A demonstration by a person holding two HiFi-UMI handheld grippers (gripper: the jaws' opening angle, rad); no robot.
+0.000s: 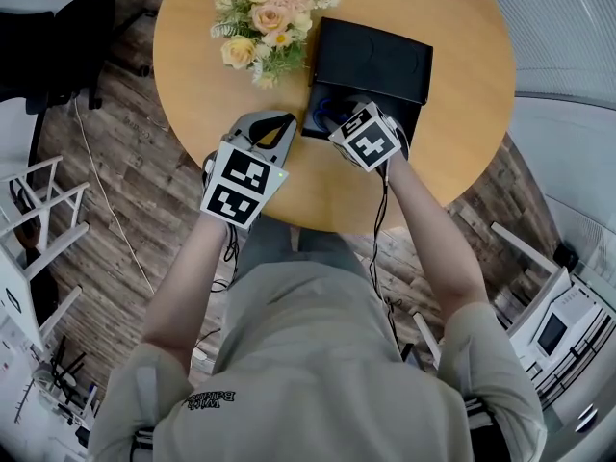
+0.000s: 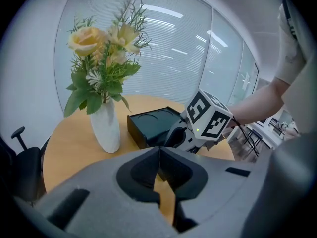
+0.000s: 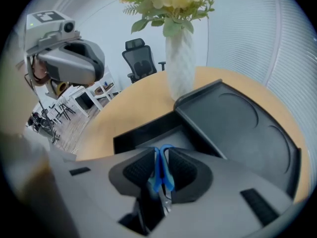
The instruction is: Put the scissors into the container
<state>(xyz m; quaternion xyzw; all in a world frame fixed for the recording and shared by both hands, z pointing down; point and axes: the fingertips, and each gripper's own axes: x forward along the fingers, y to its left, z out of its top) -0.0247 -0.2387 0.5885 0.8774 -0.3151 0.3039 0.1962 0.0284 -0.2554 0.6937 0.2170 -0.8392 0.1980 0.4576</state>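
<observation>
Blue-handled scissors (image 3: 161, 171) are pinched between the pads of my right gripper (image 3: 161, 155), which is shut on them. In the head view the right gripper (image 1: 334, 115) hangs over the open near part of the black container (image 1: 416, 118), with the blue scissors (image 1: 320, 114) at its tips. The container's open tray (image 3: 143, 133) lies right below the jaws, and its black lid (image 3: 237, 123) sits over the far half. My left gripper (image 2: 159, 153) is shut with nothing in it, and hovers left of the container (image 2: 148, 125).
A white vase of yellow and pink flowers (image 1: 268, 17) stands on the round wooden table (image 1: 462, 27) just left of the container. The table's near edge runs under both grippers. Office chairs and white racks stand on the floor around.
</observation>
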